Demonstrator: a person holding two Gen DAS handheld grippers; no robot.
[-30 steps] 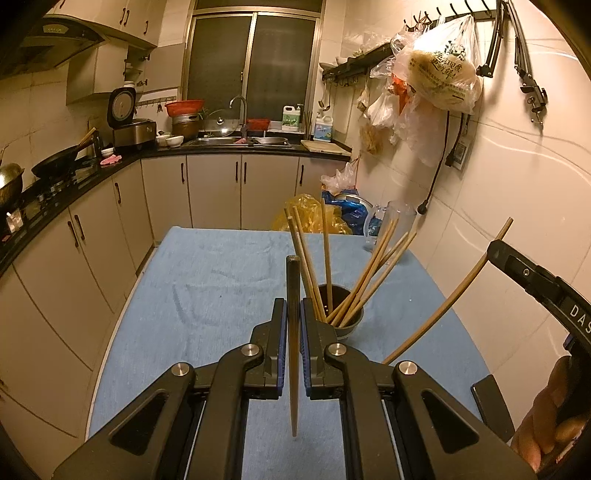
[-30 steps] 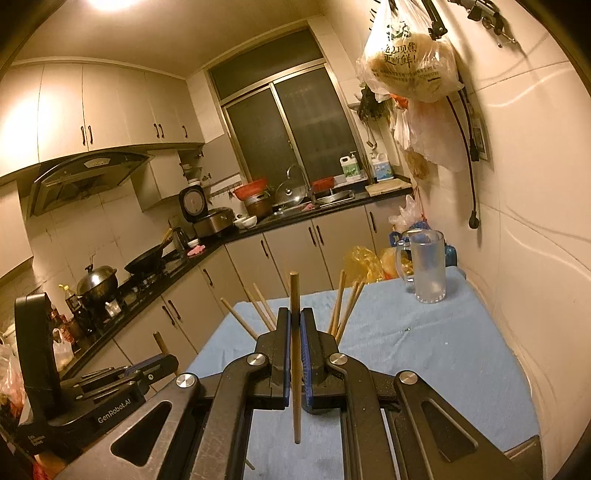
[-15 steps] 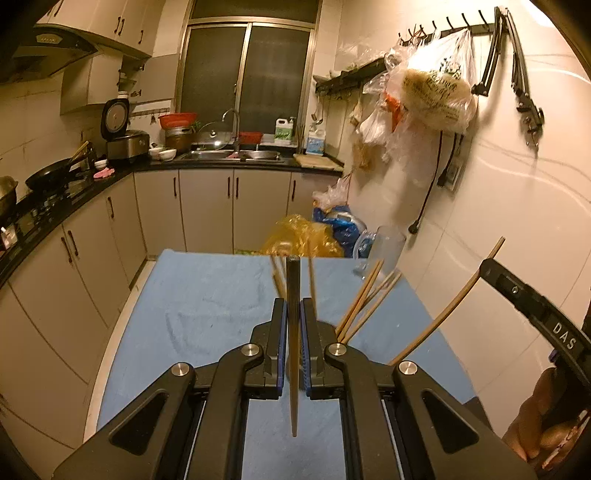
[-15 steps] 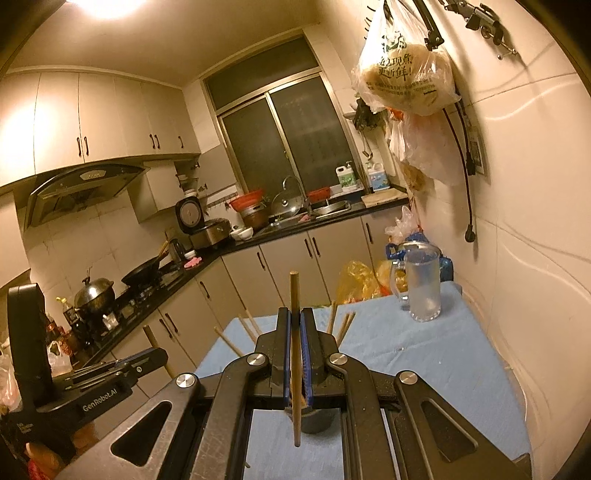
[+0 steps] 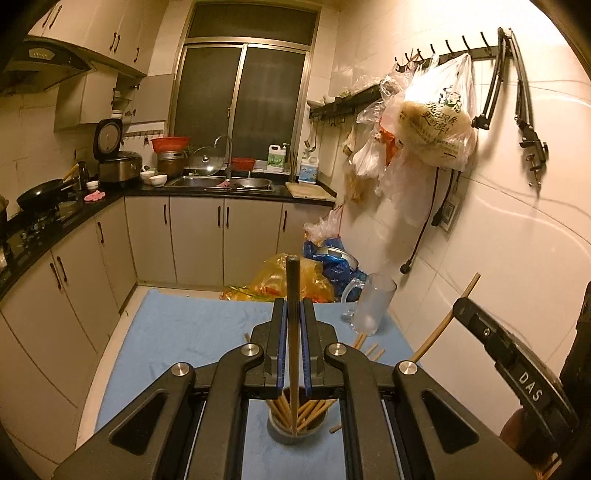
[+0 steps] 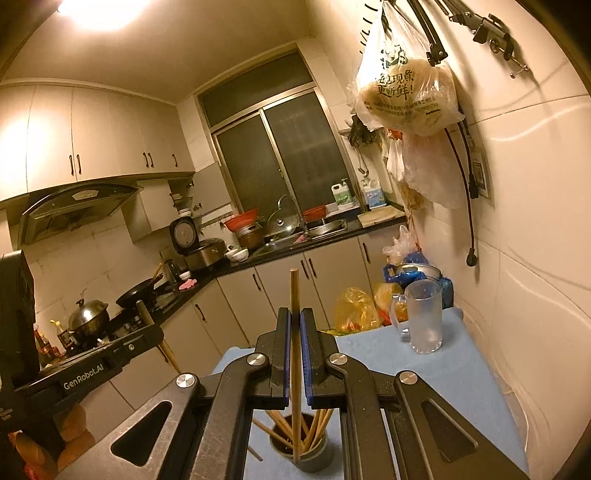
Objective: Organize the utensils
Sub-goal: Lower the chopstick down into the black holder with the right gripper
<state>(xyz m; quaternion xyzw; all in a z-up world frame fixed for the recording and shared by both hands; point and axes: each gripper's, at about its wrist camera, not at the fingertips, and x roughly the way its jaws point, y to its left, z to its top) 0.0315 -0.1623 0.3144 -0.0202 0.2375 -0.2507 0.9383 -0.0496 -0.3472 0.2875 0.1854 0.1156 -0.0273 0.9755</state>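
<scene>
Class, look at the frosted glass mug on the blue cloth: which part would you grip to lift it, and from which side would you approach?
Grip the mug across its straight upper wall, coming from the wall side, opposite the handle. It stands upright with the handle facing the kitchen, so that side is bare and parallel for two fingers. Both grippers are already shut on chopsticks, so one would probably have to let go first.

A: Room? Small kitchen w/ white tiled walls (image 5: 517, 229), dark sliding window (image 5: 242, 99) above the sink (image 5: 218, 181).
B: Furniture?
A: Beige base cabinets (image 5: 199, 236) in an L under a black worktop, upper cabinets (image 6: 92, 136), range hood (image 6: 77, 206). Ceiling light (image 6: 96, 11) on, warm yellow cast.
</scene>
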